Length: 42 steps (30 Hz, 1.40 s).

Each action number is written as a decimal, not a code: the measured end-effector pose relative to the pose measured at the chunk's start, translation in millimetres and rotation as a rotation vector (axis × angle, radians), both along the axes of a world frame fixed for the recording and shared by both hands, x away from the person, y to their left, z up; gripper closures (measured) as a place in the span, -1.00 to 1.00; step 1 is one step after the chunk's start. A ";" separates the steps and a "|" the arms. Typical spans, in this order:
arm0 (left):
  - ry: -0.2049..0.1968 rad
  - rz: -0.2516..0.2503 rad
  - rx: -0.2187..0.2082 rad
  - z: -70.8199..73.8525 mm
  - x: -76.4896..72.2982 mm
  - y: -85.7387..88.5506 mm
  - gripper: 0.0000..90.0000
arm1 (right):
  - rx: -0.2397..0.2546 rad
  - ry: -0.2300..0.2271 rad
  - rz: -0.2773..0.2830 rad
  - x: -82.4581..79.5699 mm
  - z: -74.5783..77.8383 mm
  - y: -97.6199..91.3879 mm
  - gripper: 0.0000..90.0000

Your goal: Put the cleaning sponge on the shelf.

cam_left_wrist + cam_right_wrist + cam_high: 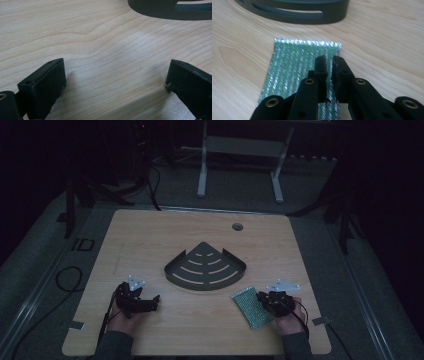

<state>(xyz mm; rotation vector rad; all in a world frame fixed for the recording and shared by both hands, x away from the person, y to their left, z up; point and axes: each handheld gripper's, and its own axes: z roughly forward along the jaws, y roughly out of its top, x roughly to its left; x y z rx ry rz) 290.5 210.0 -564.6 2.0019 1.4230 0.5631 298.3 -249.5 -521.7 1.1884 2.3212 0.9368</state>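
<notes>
A green glittery scouring pad (251,307) lies flat on the wooden table at the front right. My right gripper (265,297) rests at its right edge. In the right gripper view its jaws (329,60) stand shut just over the pad (297,60), with nothing seen pinched between them. My left gripper (142,293) sits on the table at the front left, and its jaws (113,72) are open wide over bare wood. A dark grey fan-shaped corner tray (172,270) with curved slots lies in the middle of the table, and its rim (170,11) (294,12) appears ahead of both grippers.
A round cable hole (237,226) is near the table's far edge. Tape pieces (76,324) (320,321) mark the front corners. A white stand's legs (202,180) rise behind the table. A cable loop (67,280) lies on the floor at left.
</notes>
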 end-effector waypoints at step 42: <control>0.000 0.000 0.000 0.0 0.0 0.0 -0.93 | 0.046 0.194 -0.015 16.2 -6.3 -18.6 0.73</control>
